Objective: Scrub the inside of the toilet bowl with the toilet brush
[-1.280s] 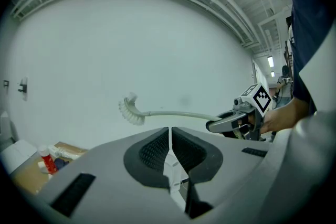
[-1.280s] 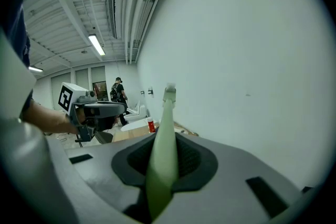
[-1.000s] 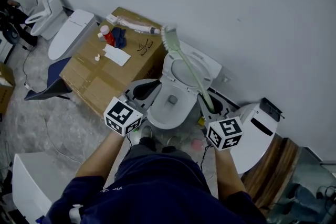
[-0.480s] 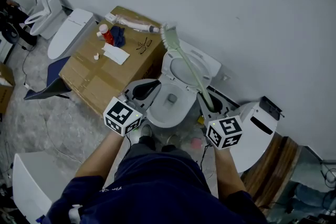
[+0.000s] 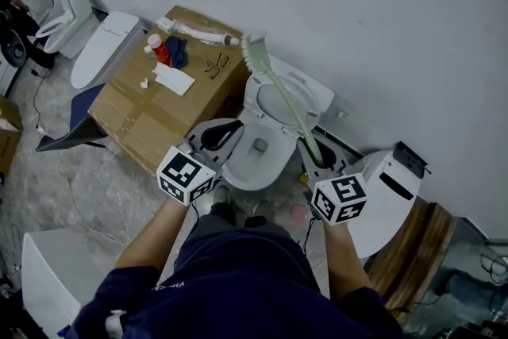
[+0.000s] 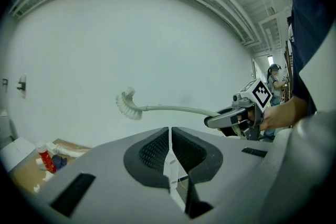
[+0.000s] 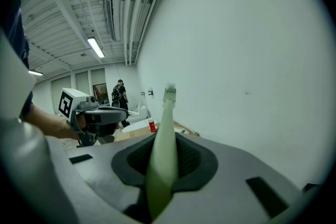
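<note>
Head view with both gripper views. The right claw (image 5: 319, 158) (image 7: 163, 165) is clamping the lower end of the pale green plastic toilet brush (image 5: 287, 105) (image 7: 164, 134), its jaws closing tight on the handle. The brush is slanting up and away from that claw, its handle crossing above the right side of the white ceramic toilet bowl (image 5: 274, 156). Its white bristle head (image 5: 254, 52) (image 6: 126, 105) is hanging in the air before the pale wall, clear of the bowl, beyond the raised lid.

The left claw (image 5: 211, 137) (image 6: 169, 157) is hovering at the bowl's left rim, jaws pressing together with nothing between them.

To the left of the toilet, a brown cardboard box (image 5: 141, 121) is carrying a small red bottle (image 5: 161, 52) and a crumpled blue cloth (image 5: 178, 53), touching each other near its far corner. A white sheet of paper (image 5: 175, 80) is lying just nearer the box's middle. A pair of spectacles (image 5: 216, 67) is lying by its right edge.
</note>
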`<state>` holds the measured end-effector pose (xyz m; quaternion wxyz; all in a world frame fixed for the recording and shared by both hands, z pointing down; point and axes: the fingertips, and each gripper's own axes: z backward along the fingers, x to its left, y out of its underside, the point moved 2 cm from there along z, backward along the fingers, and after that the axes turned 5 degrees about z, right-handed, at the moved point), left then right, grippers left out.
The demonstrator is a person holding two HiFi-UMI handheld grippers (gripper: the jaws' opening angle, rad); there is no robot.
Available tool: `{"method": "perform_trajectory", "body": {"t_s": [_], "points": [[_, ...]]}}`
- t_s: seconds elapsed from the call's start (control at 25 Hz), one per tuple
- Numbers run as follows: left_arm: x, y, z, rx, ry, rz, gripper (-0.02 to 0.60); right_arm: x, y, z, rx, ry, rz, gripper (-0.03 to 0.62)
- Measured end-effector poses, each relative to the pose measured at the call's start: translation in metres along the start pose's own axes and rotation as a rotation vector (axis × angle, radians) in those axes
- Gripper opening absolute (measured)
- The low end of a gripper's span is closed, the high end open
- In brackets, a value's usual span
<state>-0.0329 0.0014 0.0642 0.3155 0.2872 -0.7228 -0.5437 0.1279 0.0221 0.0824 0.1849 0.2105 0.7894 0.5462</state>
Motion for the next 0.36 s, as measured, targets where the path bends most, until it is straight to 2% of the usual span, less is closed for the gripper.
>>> {"method": "perform_trajectory", "body": {"t_s": [0.36], "points": [[0.0023, 0.0029, -0.0051, 0.007, 0.002, 0.005, 0.043, -0.0018, 0.0014, -0.0044, 0.000, -0.007, -0.002, 0.067]]}}
